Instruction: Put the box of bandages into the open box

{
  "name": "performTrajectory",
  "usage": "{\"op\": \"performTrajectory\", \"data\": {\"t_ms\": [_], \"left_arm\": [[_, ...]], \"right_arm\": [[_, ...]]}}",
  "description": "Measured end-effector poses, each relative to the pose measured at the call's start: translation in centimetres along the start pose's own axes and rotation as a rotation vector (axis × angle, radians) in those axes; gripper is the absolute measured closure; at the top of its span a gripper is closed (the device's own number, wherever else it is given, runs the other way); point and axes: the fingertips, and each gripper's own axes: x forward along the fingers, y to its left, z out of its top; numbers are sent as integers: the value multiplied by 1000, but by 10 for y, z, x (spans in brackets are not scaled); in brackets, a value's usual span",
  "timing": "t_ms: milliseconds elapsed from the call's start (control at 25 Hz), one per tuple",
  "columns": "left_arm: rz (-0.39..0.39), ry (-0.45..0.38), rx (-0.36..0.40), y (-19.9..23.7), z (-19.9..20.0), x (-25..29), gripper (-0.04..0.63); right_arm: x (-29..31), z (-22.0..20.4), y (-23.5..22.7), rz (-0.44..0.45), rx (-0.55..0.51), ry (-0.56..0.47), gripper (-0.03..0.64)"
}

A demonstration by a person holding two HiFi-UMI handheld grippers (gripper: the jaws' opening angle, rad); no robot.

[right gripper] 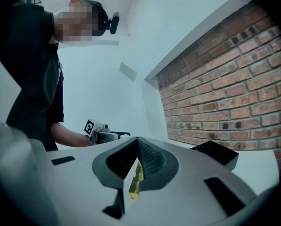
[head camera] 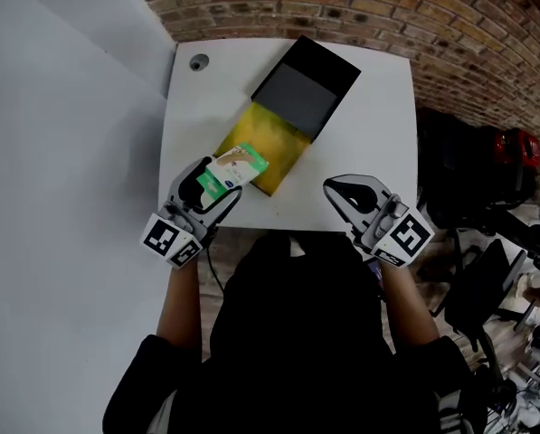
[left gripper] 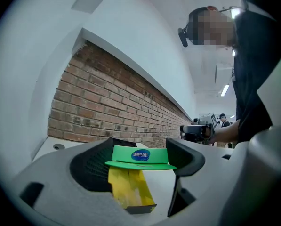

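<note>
Because the green-and-white cardboard bandage box (head camera: 236, 165) clamped in the left tool (head camera: 222, 178) looks light, probably crushable, squeeze gently; the right tool (head camera: 332, 189) sits closed, empty.

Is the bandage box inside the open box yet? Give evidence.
Not yet: the left gripper holds the bandage box at the open box's near edge.

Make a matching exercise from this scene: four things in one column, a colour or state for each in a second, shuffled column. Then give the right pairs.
Things:
1. box of bandages
2. open box
3. right gripper
4. table

States:
A. white top, with the open box lying on it
B. jaws together, nothing between them
C. yellow inside
D. clamped in the left gripper

Pairs: 1-D, 2-C, 3-B, 4-A
</note>
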Motion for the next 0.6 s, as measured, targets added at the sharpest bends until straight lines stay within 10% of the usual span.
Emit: {"op": "performTrajectory", "data": {"t_ms": [600], "left_arm": [[7, 122, 95, 20, -51, 61, 244]], "right_arm": [[-10, -22, -22, -43, 6, 64, 612]]}}
